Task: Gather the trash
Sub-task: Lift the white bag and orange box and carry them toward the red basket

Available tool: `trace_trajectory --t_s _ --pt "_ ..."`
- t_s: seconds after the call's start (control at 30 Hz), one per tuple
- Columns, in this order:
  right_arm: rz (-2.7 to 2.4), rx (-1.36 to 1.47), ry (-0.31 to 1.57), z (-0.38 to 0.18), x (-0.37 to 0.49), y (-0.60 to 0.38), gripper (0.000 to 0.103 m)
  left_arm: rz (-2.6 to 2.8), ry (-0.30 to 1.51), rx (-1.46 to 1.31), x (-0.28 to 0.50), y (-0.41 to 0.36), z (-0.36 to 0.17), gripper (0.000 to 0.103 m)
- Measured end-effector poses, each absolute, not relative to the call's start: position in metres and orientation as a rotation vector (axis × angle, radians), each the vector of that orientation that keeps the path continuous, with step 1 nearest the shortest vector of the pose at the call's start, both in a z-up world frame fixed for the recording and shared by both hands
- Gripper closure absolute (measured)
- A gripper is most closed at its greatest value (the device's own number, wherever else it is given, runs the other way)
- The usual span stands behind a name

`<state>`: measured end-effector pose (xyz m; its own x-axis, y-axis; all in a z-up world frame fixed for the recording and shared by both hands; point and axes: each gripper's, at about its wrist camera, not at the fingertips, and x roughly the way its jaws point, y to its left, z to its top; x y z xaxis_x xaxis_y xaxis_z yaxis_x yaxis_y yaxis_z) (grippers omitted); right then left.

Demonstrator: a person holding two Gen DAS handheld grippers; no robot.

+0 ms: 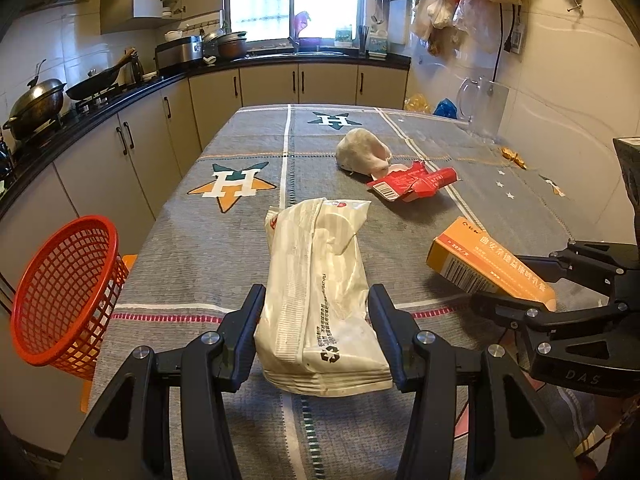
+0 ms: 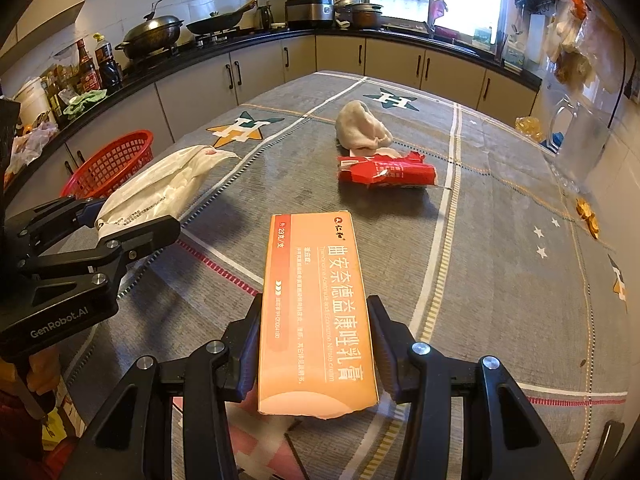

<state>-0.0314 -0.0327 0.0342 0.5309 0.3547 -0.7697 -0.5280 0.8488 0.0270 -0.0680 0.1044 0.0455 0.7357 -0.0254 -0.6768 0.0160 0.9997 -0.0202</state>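
Observation:
My left gripper (image 1: pixel 316 312) is shut on a crumpled white plastic wrapper (image 1: pixel 320 292) and holds it over the near part of the table; the wrapper also shows in the right wrist view (image 2: pixel 160 192). My right gripper (image 2: pixel 316 320) is shut on an orange medicine box (image 2: pixel 316 312), seen from the left wrist view at the right (image 1: pixel 480 266). A torn red wrapper (image 1: pixel 412 182) and a crumpled white tissue (image 1: pixel 362 152) lie on the grey tablecloth (image 1: pixel 224 264) further back. A red mesh basket (image 1: pixel 64 296) sits off the table's left edge.
A small gold candy wrapper (image 1: pixel 514 157) lies at the table's right side near a clear glass pitcher (image 1: pixel 480 104). Kitchen counters with woks and pots (image 1: pixel 36 104) run along the left and back. Bags hang on the right wall (image 1: pixel 460 4).

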Motion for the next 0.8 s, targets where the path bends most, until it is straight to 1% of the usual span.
trace_trajectory --t_s 0.8 --pt "0.571 -0.288 0.862 0.04 -0.03 0.005 0.051 0.03 0.716 -0.068 -0.08 0.139 0.053 0.052"
